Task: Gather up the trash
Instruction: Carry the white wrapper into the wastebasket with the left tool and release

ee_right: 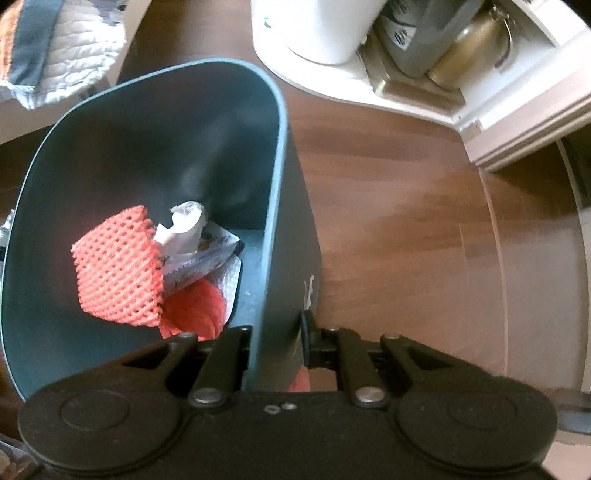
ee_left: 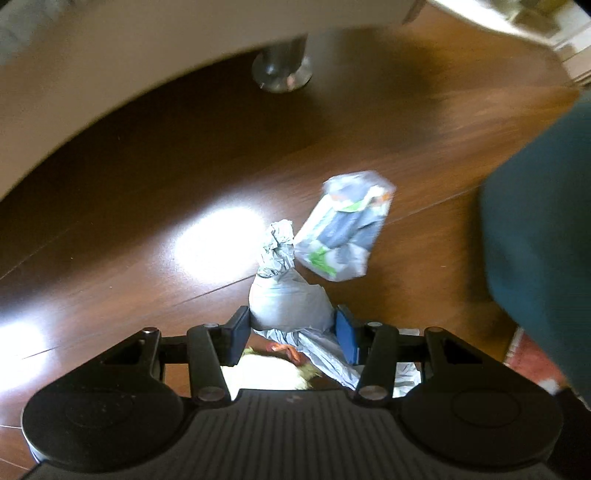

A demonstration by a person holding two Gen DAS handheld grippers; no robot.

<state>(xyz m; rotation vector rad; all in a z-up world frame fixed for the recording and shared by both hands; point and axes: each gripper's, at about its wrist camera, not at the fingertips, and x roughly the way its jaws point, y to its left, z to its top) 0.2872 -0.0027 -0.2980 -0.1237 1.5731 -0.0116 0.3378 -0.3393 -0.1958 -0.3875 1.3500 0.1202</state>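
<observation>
My left gripper [ee_left: 291, 317] points down over the dark wooden floor and is shut on a crumpled grey plastic bag [ee_left: 288, 295], whose twisted top sticks out past the fingers. A printed grey, green and white wrapper [ee_left: 343, 229] lies just beyond it; I cannot tell whether they are joined. The teal bin [ee_left: 543, 221] fills the right edge of the left wrist view. My right gripper [ee_right: 275, 339] is shut on the teal bin's wall [ee_right: 275, 206], one finger inside and one outside. In the bin lie an orange mesh [ee_right: 118, 266], crumpled white paper [ee_right: 184, 225] and a printed packet [ee_right: 207, 254].
White furniture on a metal leg [ee_left: 282, 70] stands beyond the trash. Something pale yellow [ee_left: 266, 373] lies under the left gripper. In the right wrist view, a white round container [ee_right: 317, 26], a low shelf with jars [ee_right: 469, 48] and a quilted cloth [ee_right: 62, 48] surround the bin.
</observation>
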